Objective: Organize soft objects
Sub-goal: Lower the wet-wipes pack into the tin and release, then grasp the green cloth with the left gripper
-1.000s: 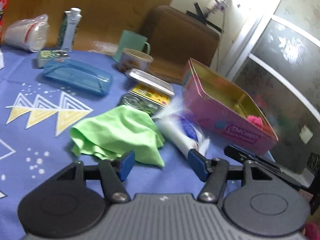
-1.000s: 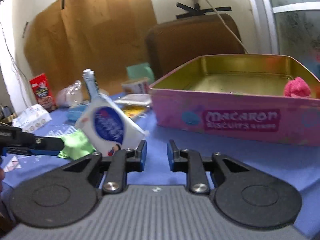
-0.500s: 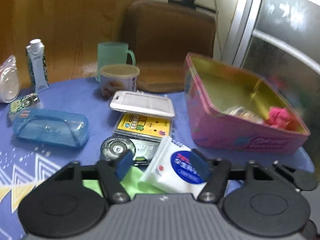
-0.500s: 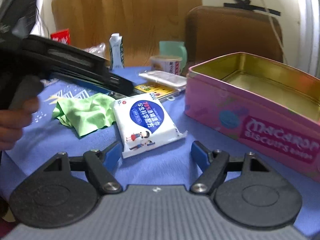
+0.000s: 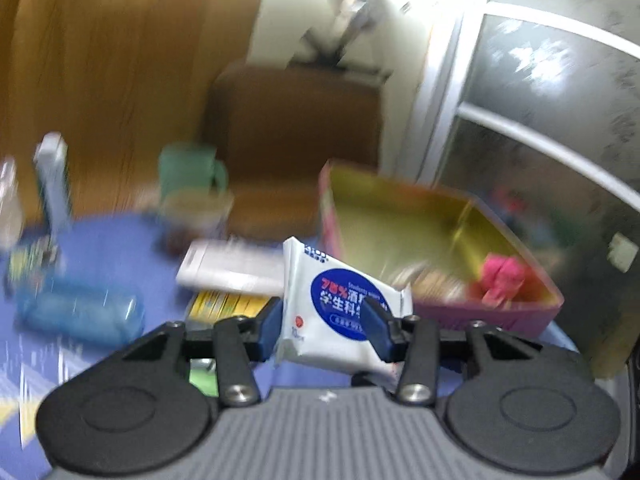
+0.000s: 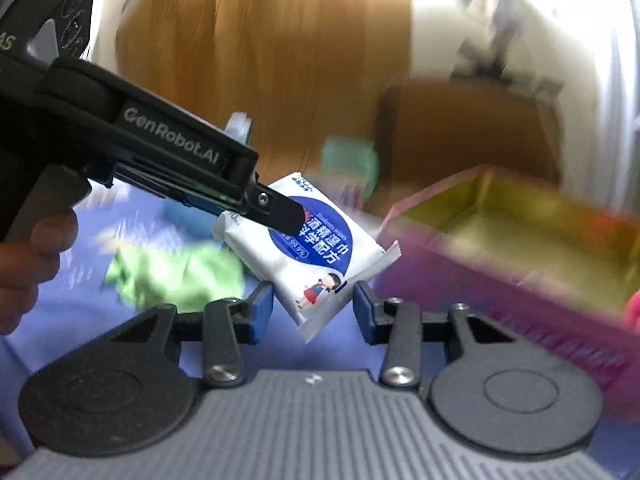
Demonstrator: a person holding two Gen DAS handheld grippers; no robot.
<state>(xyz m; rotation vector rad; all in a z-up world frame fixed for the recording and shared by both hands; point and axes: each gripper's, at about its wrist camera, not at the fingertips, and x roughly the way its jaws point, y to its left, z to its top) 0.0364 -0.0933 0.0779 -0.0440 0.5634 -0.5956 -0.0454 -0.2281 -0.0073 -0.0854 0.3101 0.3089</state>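
Left jaws closing on wipes pack (image 5: 340, 312)

Heavy motion blur across both fisheye views, blown-out white glare upper right, curved dark corners.

A: What sits on the blue patterned tablecloth (image 5: 132, 236)?

B: A translucent blue case (image 5: 80, 314) at the left. Behind it stands a tall carton (image 5: 52, 178).

A: And the cups?

B: A teal mug (image 5: 188, 170), blurred, with a round tub (image 5: 196, 212) in front.

A: Nearer the middle?

B: A white flat case (image 5: 232, 266) over a yellow-labelled box (image 5: 228, 304). A brown chair back (image 5: 296, 116) rises behind.
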